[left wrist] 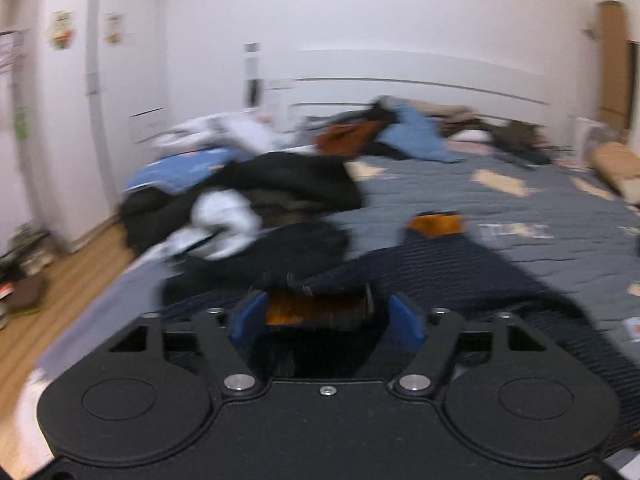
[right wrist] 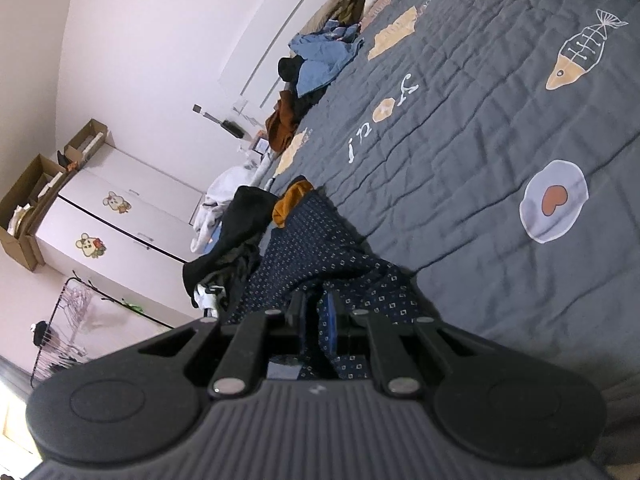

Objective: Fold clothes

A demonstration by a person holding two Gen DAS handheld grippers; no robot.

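The right gripper (right wrist: 318, 316) was nearly closed, and its fingers pinched a fold of the navy patterned garment (right wrist: 320, 248). In the left wrist view the left gripper (left wrist: 326, 316) stood open; its blue pads (left wrist: 246, 318) were apart with a dark hem and an orange lining between them, but they did not seem to press it, though the blur made this hard to judge.

The garment lay on the bed (right wrist: 480, 120), at its near edge, spread flat toward the middle of the quilt. I judged it soft and light, limp in the hand, so it would sag and slide if held by 1 point only. A better hold would be 2 corners or the hem edge, 1 for each gripper.

It was dark navy with small pale squares, and an orange inner layer (right wrist: 290, 202) showed at its far end. Beside the garment, toward the wardrobe, was a black and white pile (left wrist: 248, 208). Farther, near the headboard, lay blue and brown clothes (right wrist: 320, 60).
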